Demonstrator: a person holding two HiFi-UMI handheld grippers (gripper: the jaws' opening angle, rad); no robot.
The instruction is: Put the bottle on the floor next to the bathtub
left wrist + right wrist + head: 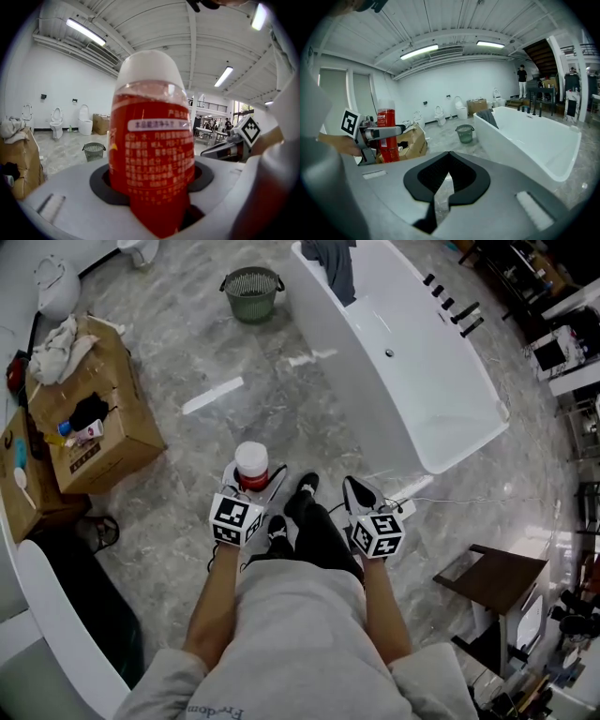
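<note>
A red bottle point(251, 465) with a white cap stands upright in my left gripper point(246, 493), which is shut on it. In the left gripper view the bottle point(152, 140) fills the middle, its red body clamped between the grey jaws. My right gripper point(367, 504) is shut with nothing in it; its dark pads point(461, 176) meet in the right gripper view, where the bottle point(387, 133) shows at the left. The white bathtub point(403, 352) stretches ahead to the right, also seen as the bathtub point(534, 140) on the right.
A green basket point(251, 292) stands on the grey marble floor by the tub's far end. Cardboard boxes point(89, 409) with cloths and small items sit at the left. A dark wooden stool point(492, 582) is at the right. My legs and black shoes point(300, 498) are between the grippers.
</note>
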